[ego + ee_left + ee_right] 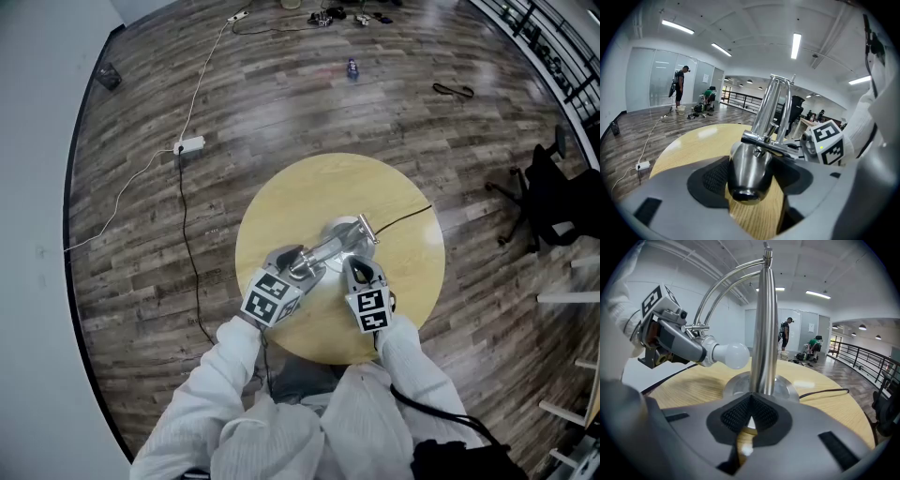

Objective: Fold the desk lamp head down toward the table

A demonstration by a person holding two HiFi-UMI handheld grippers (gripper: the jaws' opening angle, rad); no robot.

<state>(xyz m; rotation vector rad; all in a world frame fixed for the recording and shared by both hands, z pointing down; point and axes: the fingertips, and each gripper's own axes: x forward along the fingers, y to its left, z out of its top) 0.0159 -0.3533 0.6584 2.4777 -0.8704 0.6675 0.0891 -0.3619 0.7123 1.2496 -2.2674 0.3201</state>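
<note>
The left gripper (pixel 296 266) has the lamp head (pixel 749 171) right between its fingers (pixel 711 178). The dark pads are pressed against both sides of the chrome socket, a firm hold with no gap showing. The socket's rounded back end faces the left gripper view, and the bench's wood grain shows just beneath it.

Over to the right gripper (pixel 357 265). Its fingers (pixel 735 416) are drawn in on the pole (pixel 763 333), which sits in the notch between the pads. They clamp it low down, just above the base (pixel 785 387). Only a thin slit remains between the pads below that.

The lamp (pixel 330 246) is polished chrome all over. Its round base stands about the middle of the round bench (pixel 408 281). The pole stands upright. A pair of thin curved rods (pixel 723 283) arches from the pole's top down to the head. In the right gripper view the head lies roughly level and well above the bench top. Its white bulb (pixel 731 356) is bare and points toward the pole, close beside it. Whether bulb and pole touch cannot be told.

In the head view the head reaches from the base toward the bench's near edge, on the person's left side. A dark cord (pixel 829 391) runs from the base across the wood toward the bench's far right edge.
</note>
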